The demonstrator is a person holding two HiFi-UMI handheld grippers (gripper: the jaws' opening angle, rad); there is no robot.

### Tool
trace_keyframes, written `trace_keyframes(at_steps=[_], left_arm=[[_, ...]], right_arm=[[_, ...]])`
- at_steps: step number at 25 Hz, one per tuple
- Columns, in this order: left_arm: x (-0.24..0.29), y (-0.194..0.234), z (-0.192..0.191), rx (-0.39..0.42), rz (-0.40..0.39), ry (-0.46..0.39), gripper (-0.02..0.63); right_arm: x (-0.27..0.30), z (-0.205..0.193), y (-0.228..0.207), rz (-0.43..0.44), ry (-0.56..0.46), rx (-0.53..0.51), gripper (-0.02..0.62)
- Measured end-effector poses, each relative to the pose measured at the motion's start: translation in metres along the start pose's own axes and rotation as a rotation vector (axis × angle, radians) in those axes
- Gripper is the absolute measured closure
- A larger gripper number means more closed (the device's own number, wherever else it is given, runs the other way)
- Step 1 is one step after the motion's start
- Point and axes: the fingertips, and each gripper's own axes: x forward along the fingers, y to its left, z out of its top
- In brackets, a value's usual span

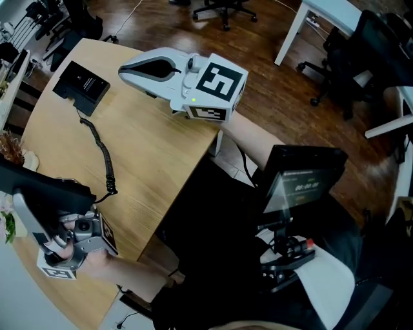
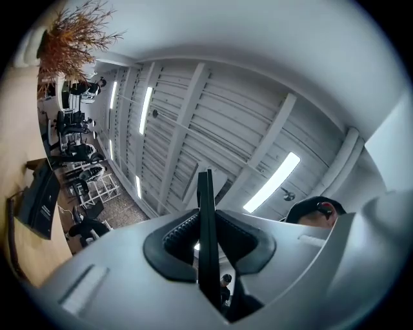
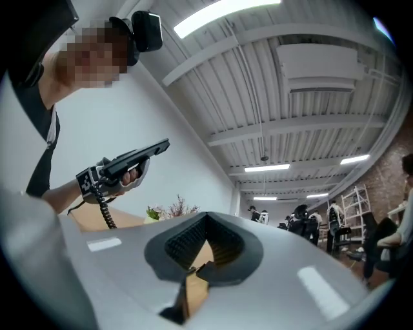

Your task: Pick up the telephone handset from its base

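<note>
The black telephone handset (image 1: 39, 185) is off its base and held near the table's front left corner, with my left gripper (image 1: 29, 213) shut on it. In the left gripper view the handset (image 2: 206, 193) shows edge-on as a thin black slab clamped between the pads. A coiled black cord (image 1: 106, 161) runs from it across the table to the black base (image 1: 80, 85) at the far left. My right gripper (image 1: 124, 69) hovers over the table's far side, jaws shut with nothing in them (image 3: 197, 258). The right gripper view shows the raised handset (image 3: 139, 153).
The curved wooden table (image 1: 155, 148) ends at a rounded edge on the right, over dark wood floor. A dried plant (image 1: 10, 148) stands at the left edge. A dark screen device (image 1: 300, 184) hangs at the person's chest. Office chairs (image 1: 222, 8) stand beyond.
</note>
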Motion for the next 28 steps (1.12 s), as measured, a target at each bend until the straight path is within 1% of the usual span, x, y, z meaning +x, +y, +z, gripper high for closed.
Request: trace_keyframes(at_steps=[5,10,13,17,19,21,28], left_arm=[[0.003,0.002,-0.003,0.002,0.022,0.015,0.526],[-0.005,0.007,-0.015,-0.001,0.035,0.018,0.526],[-0.005,0.007,-0.024,0.001,0.037,0.02,0.526],[-0.004,0.011,-0.043,-0.037,0.026,0.037,0.526],[0.001,0.011,-0.052,-0.044,0.028,0.045,0.526],[0.005,0.008,-0.056,-0.031,0.042,0.053,0.526],[0.005,0.005,-0.055,-0.004,0.071,0.072,0.526]], right_arm=[[-0.019,0.012,0.004,-0.032,-0.019,0.006,0.592],[-0.047,0.02,0.005,-0.094,-0.033,-0.039,0.592],[-0.054,0.034,0.002,-0.105,-0.042,-0.058,0.592],[-0.077,0.047,0.004,-0.132,-0.043,-0.073,0.592],[-0.09,0.053,0.003,-0.13,-0.045,-0.086,0.592],[-0.094,0.063,0.004,-0.123,-0.068,-0.083,0.592],[-0.092,0.073,0.006,-0.121,-0.082,-0.108,0.592]])
